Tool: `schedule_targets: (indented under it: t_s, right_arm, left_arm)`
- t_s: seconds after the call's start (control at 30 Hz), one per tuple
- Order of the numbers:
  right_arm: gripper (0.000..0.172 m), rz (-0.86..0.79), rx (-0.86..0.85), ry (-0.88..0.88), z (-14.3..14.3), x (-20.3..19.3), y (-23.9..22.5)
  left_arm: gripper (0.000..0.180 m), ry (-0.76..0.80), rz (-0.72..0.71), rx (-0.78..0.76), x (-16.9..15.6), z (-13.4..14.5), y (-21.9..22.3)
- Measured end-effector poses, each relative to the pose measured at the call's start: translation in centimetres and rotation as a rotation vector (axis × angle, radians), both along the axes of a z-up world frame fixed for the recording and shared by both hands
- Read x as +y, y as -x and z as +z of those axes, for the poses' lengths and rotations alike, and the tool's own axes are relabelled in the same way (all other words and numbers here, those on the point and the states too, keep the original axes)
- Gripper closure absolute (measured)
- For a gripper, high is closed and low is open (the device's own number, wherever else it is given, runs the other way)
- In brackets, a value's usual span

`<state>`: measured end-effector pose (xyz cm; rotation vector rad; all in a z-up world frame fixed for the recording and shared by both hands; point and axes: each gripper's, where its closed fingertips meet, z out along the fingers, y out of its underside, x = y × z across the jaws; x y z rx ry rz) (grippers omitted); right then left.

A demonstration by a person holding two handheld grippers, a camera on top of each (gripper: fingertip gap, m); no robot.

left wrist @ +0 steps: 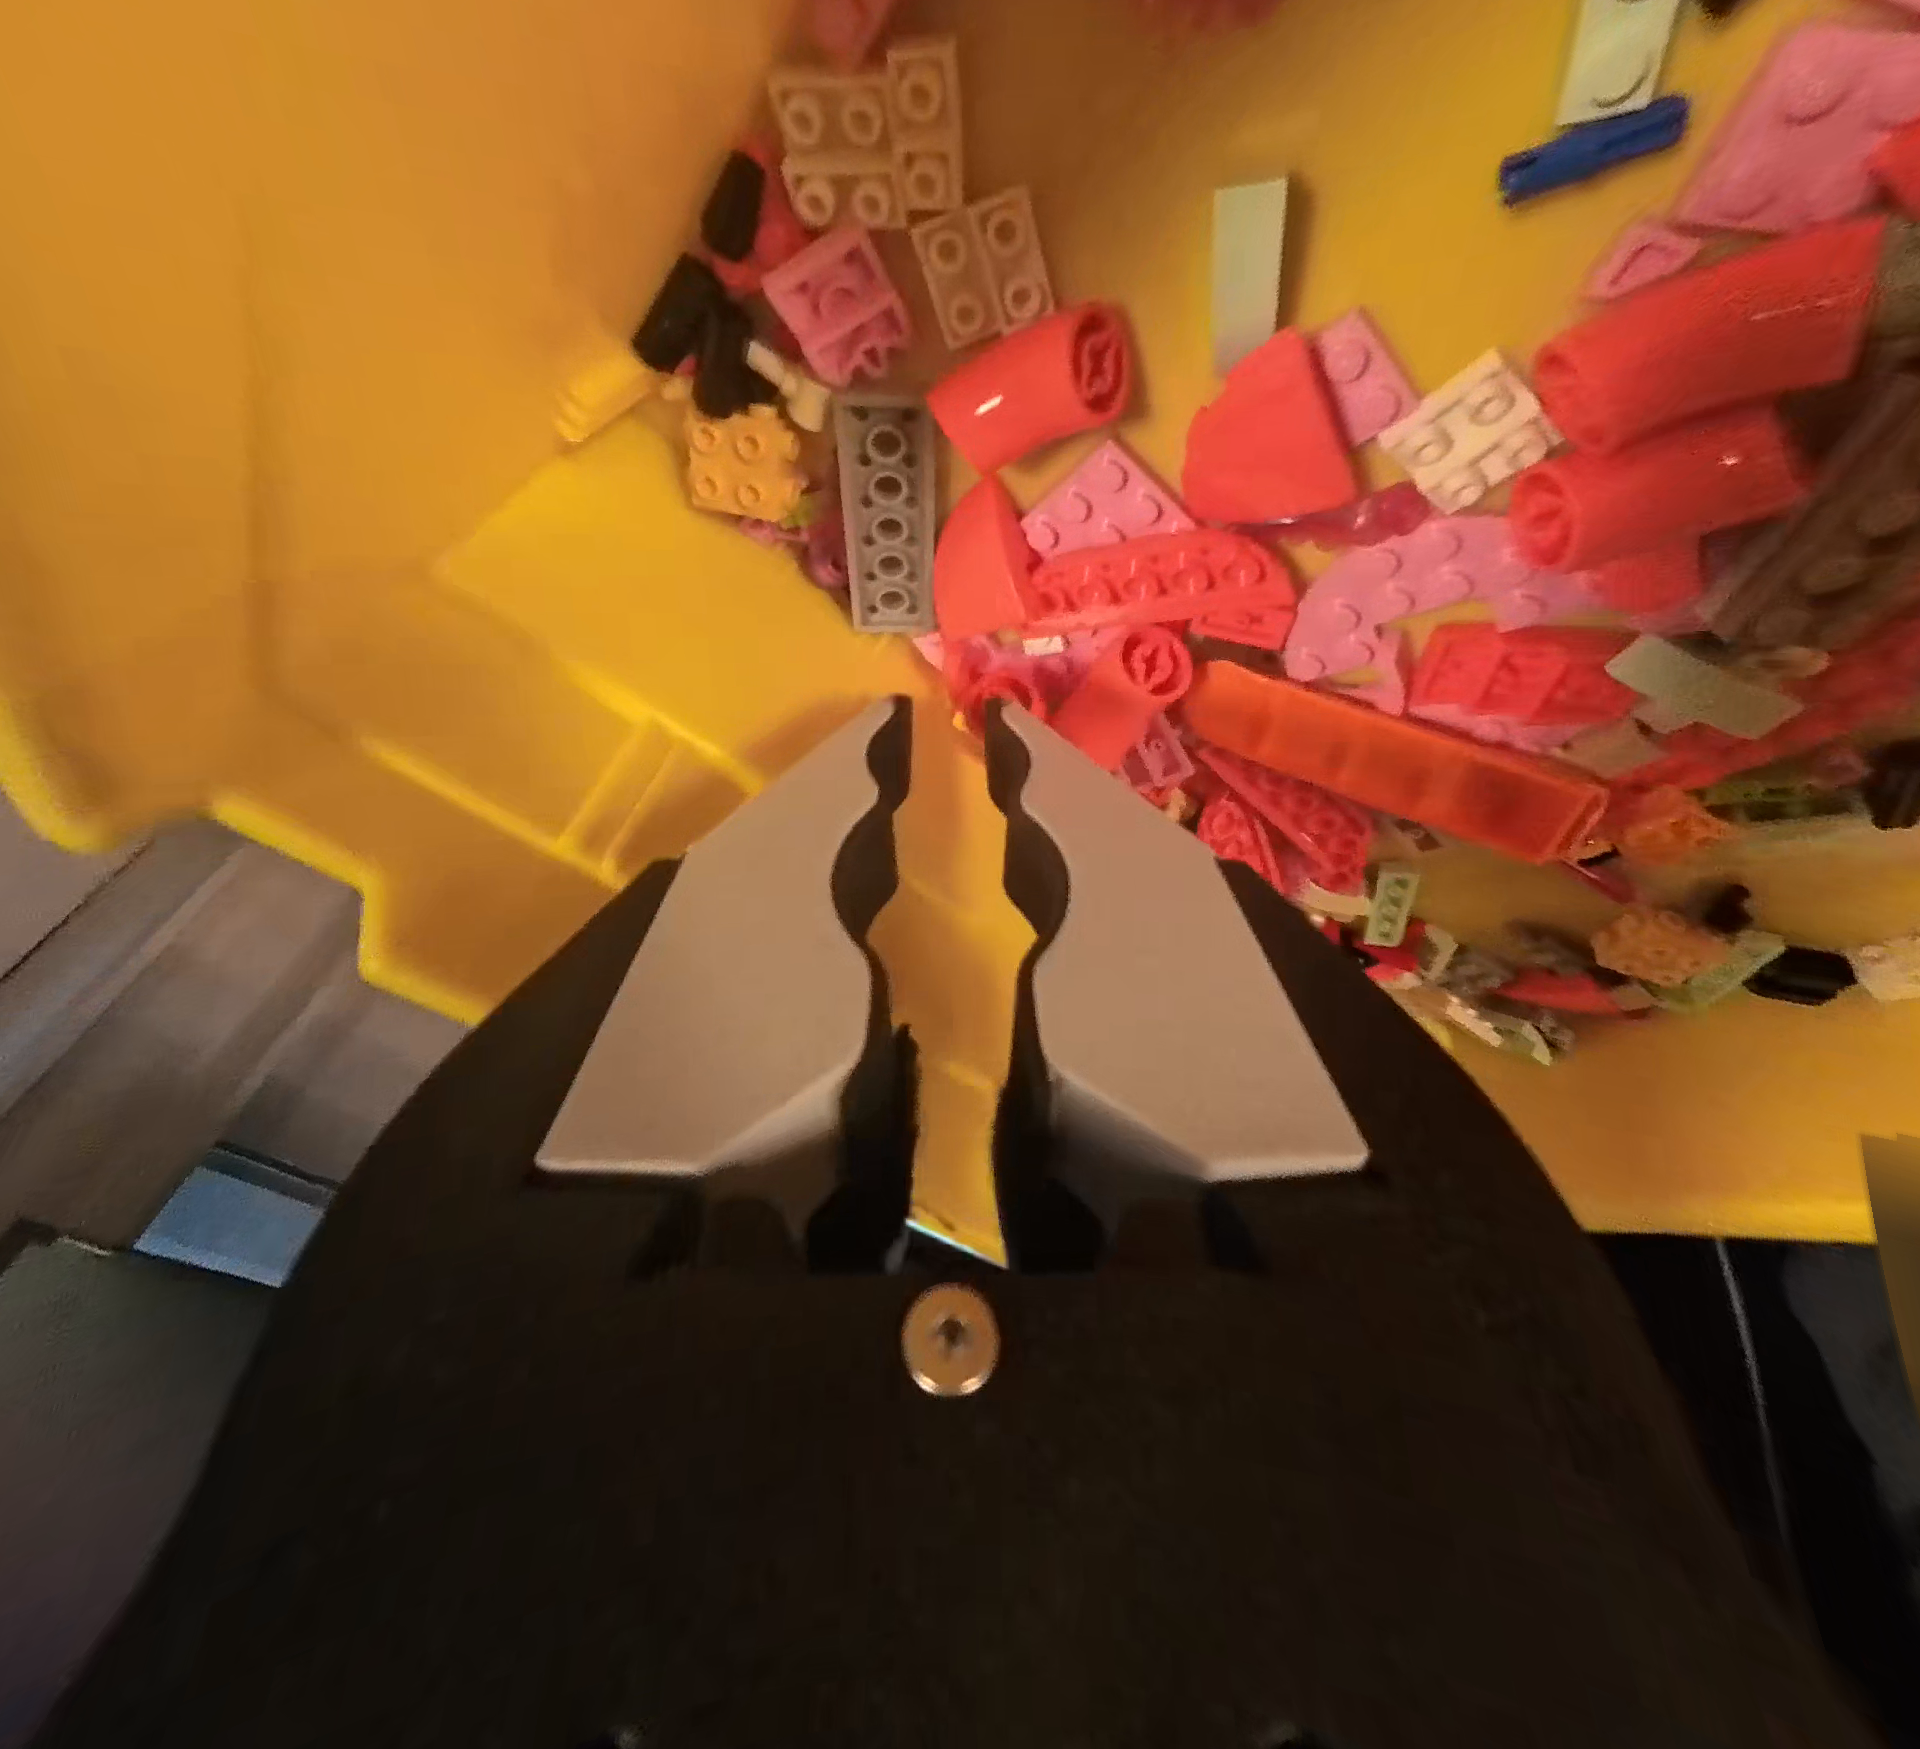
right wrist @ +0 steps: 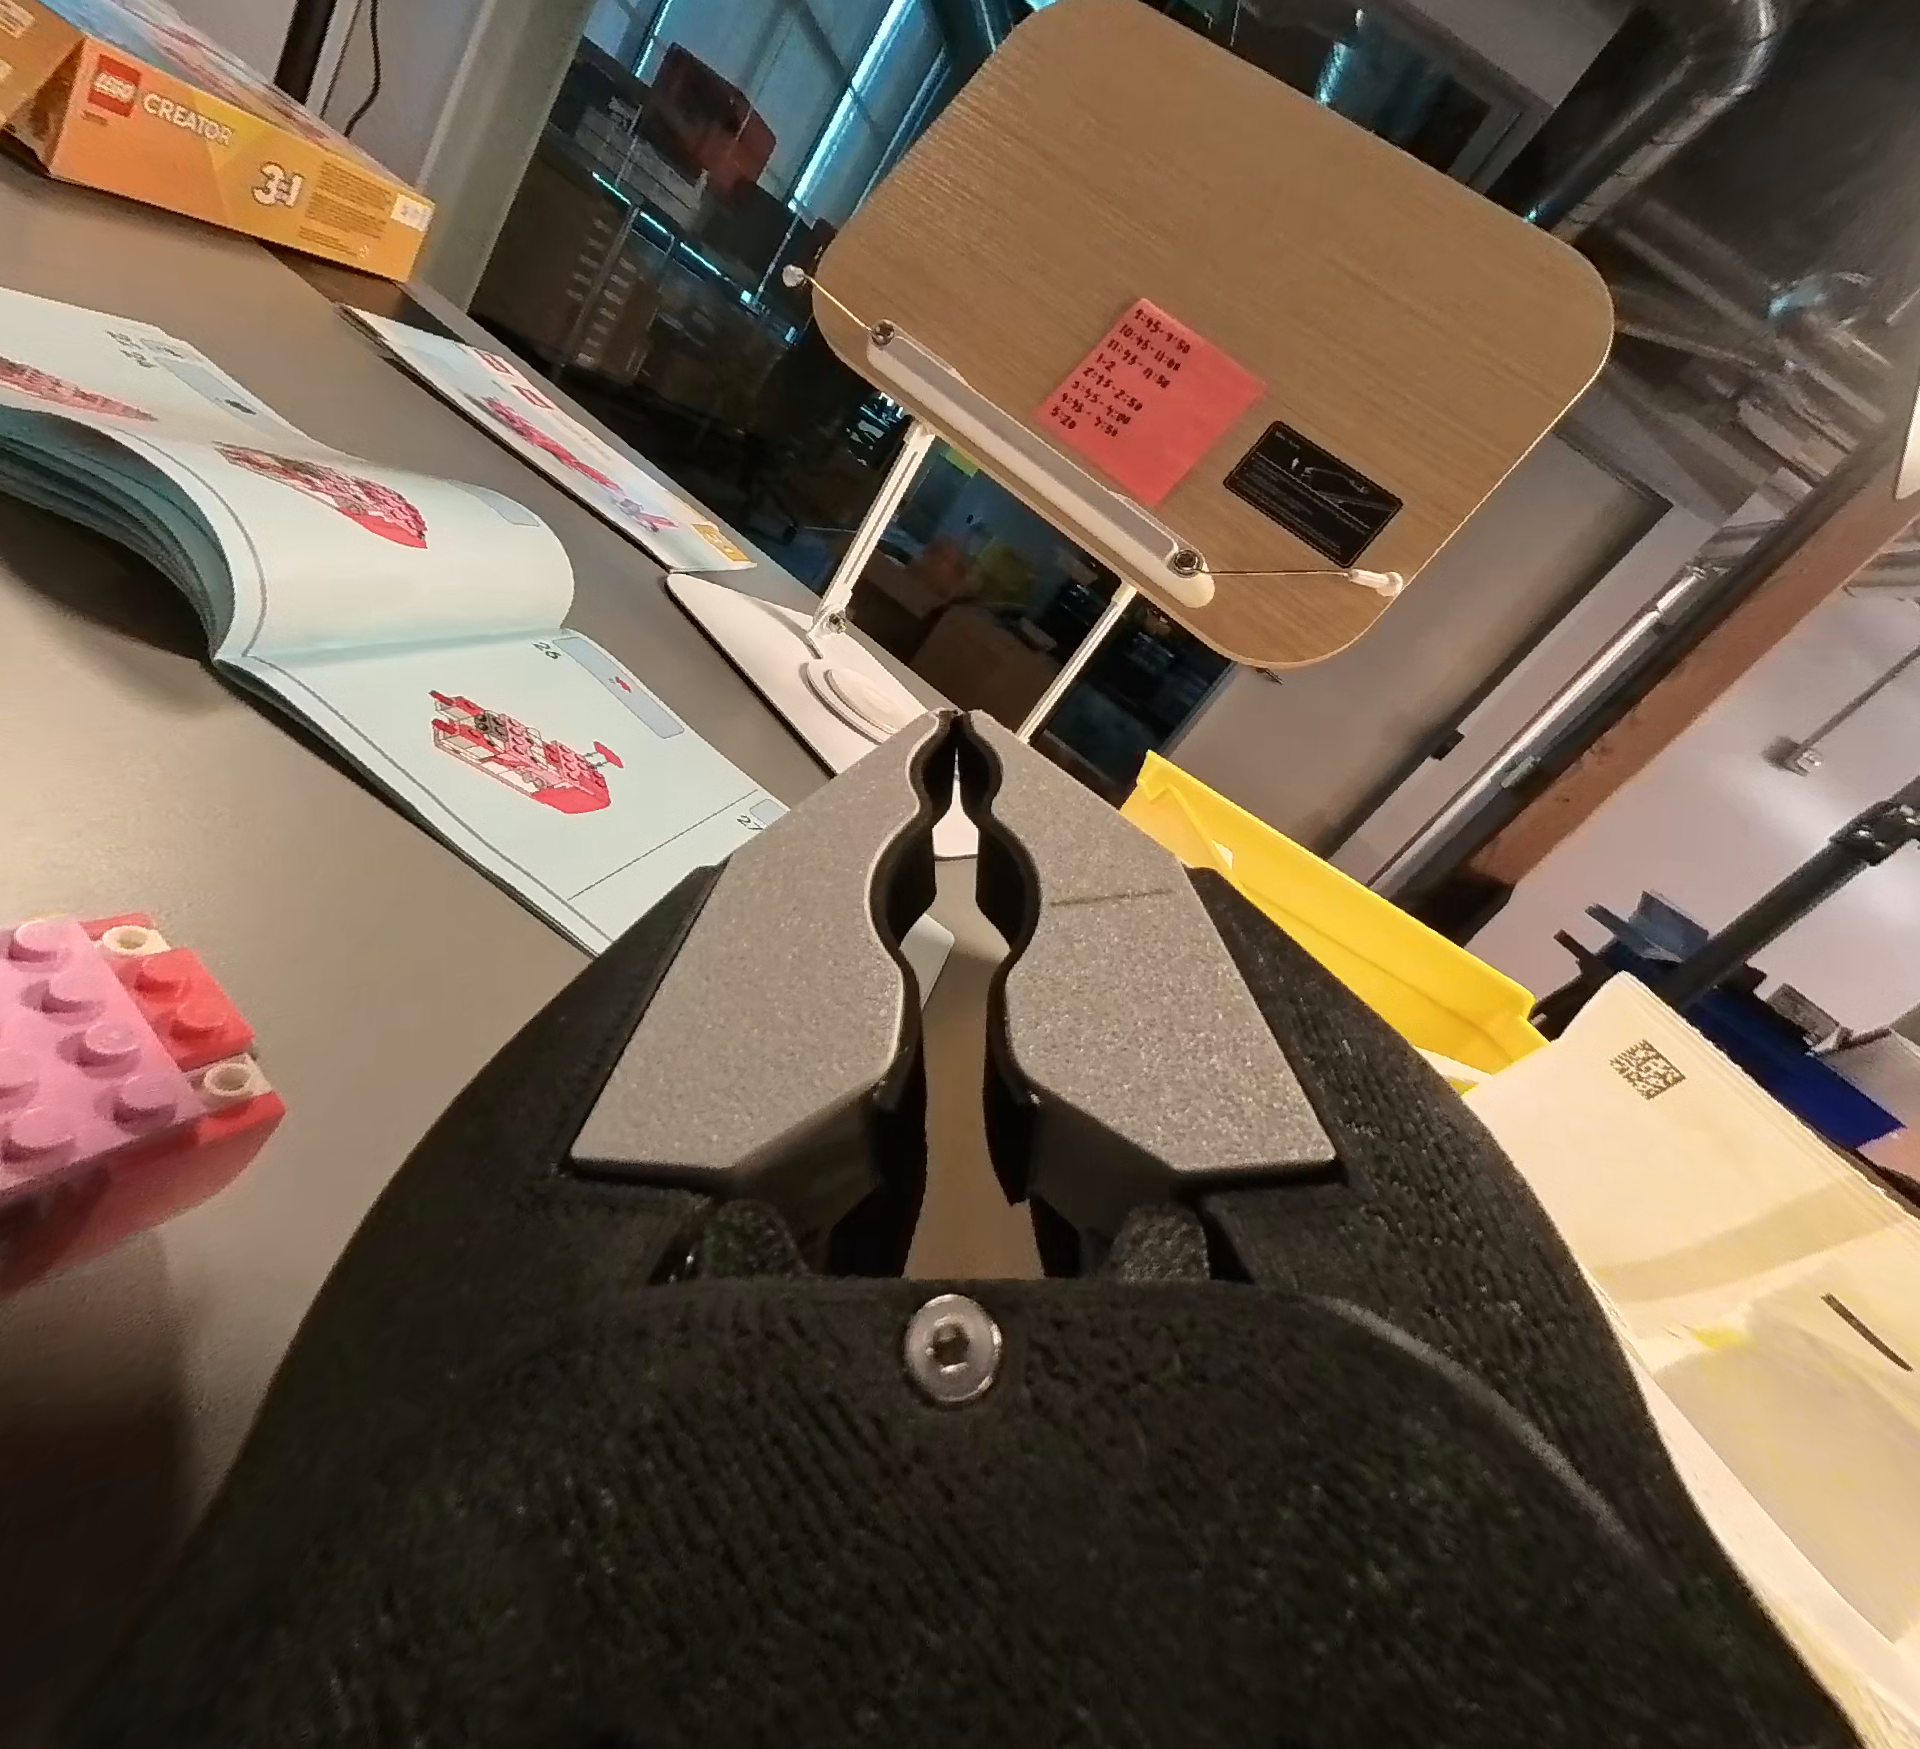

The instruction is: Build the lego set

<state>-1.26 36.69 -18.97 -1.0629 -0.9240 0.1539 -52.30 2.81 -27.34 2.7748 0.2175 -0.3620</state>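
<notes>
Printed lettering runs along the side of an orange box (right wrist: 249,161) at the far left of the surface (right wrist: 343,889). An open booklet (right wrist: 416,619) carries page numerals. A pink sticky note (right wrist: 1148,400) with handwritten lines and a black label (right wrist: 1311,492) sit on a wooden board (right wrist: 1195,245). A square code marks cream packets (right wrist: 1647,1071), near right.

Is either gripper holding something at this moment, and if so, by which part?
Nothing is held. The left gripper is slightly open, empty, above the small plastic bricks in the yellow plastic bin. The right gripper is shut, with nothing between its fingers.
</notes>
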Motion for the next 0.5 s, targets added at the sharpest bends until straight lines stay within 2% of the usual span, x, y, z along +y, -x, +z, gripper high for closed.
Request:
schedule_targets:
  t_s: [0.5]
  right_arm:
    - [0.172,-0.001,-0.004,0.002,-0.1,0.0,0.0]
  left_arm:
    - [0.175,0.017,-0.024,-0.018,-0.3,-1.6,-0.4]
